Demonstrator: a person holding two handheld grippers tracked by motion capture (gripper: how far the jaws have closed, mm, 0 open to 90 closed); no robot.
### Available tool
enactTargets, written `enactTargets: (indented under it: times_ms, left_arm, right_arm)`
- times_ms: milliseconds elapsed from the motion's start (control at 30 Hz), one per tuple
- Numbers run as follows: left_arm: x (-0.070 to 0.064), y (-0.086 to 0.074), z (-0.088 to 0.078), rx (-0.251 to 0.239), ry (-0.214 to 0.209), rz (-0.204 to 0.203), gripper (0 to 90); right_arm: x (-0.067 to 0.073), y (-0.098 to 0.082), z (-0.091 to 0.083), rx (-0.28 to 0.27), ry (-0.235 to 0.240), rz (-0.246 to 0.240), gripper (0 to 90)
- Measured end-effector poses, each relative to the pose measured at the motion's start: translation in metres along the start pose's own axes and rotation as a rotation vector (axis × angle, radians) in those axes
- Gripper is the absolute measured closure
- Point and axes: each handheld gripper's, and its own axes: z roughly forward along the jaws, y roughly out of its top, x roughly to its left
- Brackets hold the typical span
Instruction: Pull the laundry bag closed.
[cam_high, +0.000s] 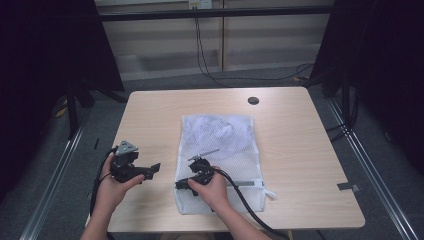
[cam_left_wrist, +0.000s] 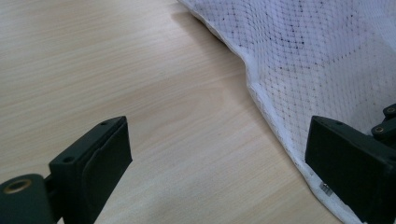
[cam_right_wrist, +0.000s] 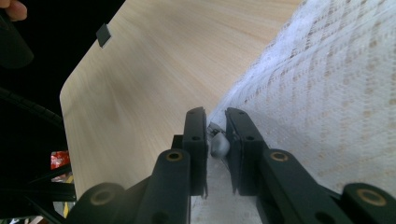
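The white mesh laundry bag (cam_high: 220, 160) lies flat at the centre of the high view, on the wooden table (cam_high: 295, 150). At its lower left edge, my right gripper (cam_high: 181, 184) has its jaws pressed nearly together on the bag's small zipper pull (cam_right_wrist: 218, 144), which sits between the pads low in the right gripper view. My left gripper (cam_high: 154, 169) rests at the lower left of the high view, just beside the bag, jaws spread wide with only bare table between them.
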Motion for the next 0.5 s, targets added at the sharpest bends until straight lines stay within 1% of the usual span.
enactTargets:
  times_ms: [67, 100, 167, 267, 333, 433, 500]
  left_arm:
    - [0.0, 0.0, 0.0, 0.001, -0.002, 0.001, 6.8]
    - [0.001, 0.0, -0.001, 0.004, 0.0, 0.004, 6.8]
    - [0.001, 0.0, -0.001, 0.007, 0.0, 0.009, 6.8]
    - [0.0, 0.0, 0.0, -0.002, -0.001, -0.005, 6.8]
    - [0.0, 0.0, 0.0, 0.003, 0.003, -0.001, 6.9]
    - [-0.001, 0.0, 0.001, 0.003, -0.013, 0.0, 6.9]
    - [-0.001, 0.0, 0.001, 0.002, -0.015, -0.001, 6.9]
  right_arm:
    - [0.0, 0.0, 0.001, 0.01, -0.01, 0.003, 83.5]
    - [0.001, 0.0, 0.001, 0.015, -0.013, 0.01, 83.9]
    - [0.001, 0.001, 0.001, 0.014, -0.017, 0.007, 84.5]
    - [0.001, 0.002, 0.001, 0.014, -0.015, 0.008, 85.0]
    - [0.001, 0.003, -0.001, 0.016, -0.008, 0.012, 85.4]
    - [0.001, 0.004, -0.005, 0.01, 0.007, 0.018, 86.1]
    - [0.001, 0.006, -0.01, 0.0, 0.017, 0.014, 86.5]
